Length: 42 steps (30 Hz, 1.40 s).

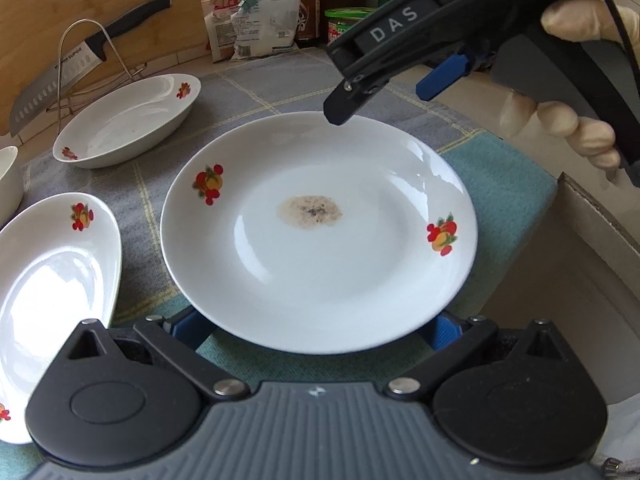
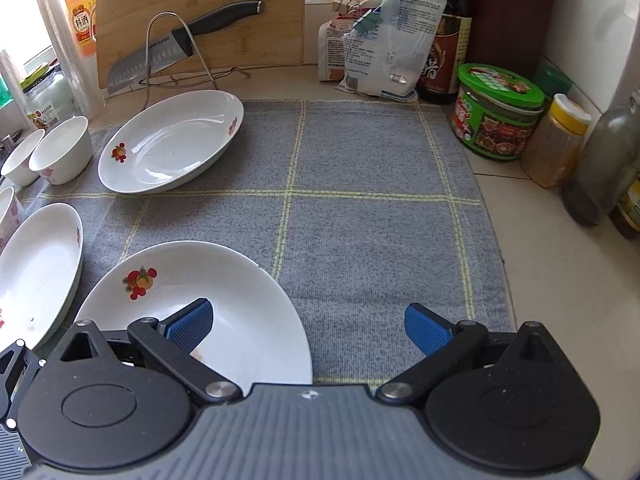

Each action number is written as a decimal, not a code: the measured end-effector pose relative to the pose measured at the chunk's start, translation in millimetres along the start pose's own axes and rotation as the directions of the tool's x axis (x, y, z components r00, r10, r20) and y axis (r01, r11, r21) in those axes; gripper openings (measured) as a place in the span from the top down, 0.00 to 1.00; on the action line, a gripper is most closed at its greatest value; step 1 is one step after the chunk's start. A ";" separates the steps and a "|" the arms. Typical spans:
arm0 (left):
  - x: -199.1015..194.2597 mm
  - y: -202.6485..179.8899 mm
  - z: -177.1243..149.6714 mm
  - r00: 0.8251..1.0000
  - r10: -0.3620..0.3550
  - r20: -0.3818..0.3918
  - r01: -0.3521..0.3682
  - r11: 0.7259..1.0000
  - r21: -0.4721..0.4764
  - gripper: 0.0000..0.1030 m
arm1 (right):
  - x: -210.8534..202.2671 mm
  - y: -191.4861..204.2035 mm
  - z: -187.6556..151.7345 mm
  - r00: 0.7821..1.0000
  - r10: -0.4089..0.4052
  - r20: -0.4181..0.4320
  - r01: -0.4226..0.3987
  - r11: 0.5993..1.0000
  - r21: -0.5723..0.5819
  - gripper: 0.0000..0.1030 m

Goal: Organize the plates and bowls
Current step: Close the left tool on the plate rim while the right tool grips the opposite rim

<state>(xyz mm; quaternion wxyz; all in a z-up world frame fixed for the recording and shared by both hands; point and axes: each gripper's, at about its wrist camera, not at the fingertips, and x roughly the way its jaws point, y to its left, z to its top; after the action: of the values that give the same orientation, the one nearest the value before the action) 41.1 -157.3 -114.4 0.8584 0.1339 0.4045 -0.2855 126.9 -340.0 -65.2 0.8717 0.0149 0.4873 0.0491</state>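
Note:
A round white plate (image 1: 316,236) with fruit decals and a brown stain at its centre lies on the grey checked cloth (image 1: 256,92). My left gripper (image 1: 314,330) stands open at the plate's near rim, which hides the tips of its blue pads (image 1: 188,326). My right gripper (image 1: 384,96), held by a gloved hand (image 1: 576,132), hovers open over the plate's far right edge. In the right wrist view the right gripper (image 2: 308,326) is wide open, with its left pad (image 2: 192,322) over the plate (image 2: 224,280). Two oval dishes (image 2: 172,140) (image 2: 36,268) and small bowls (image 2: 60,152) sit to the left.
A knife (image 2: 160,52) rests on a wire rack before a cutting board (image 2: 200,8) at the back. Bags (image 2: 380,40), bottles and a green tub (image 2: 496,112) line the back right. A cardboard box (image 1: 592,240) stands right of the plate. Bare cloth (image 2: 360,200) lies ahead.

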 end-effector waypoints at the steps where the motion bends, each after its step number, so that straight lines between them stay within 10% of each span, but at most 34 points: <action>1: 0.3 0.1 -0.8 1.000 0.002 0.007 -0.002 1.000 0.000 0.00 | 2.4 -0.8 0.7 1.000 0.013 -0.003 -0.013 1.000 -0.003 0.00; 17: -4.0 0.1 -15.1 0.995 -0.015 0.102 0.013 1.000 0.021 0.00 | 34.7 -1.0 4.0 0.936 0.330 -0.124 -0.336 0.941 -0.034 0.00; 42: -1.0 3.9 -11.9 0.995 -0.045 0.086 0.039 0.997 0.065 0.00 | 55.9 5.5 29.0 0.807 0.506 -0.304 -0.573 0.796 -0.195 0.00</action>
<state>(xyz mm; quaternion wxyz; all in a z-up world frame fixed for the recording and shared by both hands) 35.5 -148.3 -121.2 0.8645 0.1398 0.3599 -0.3217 180.3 -328.3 -96.9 0.7495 0.0257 0.5508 0.3663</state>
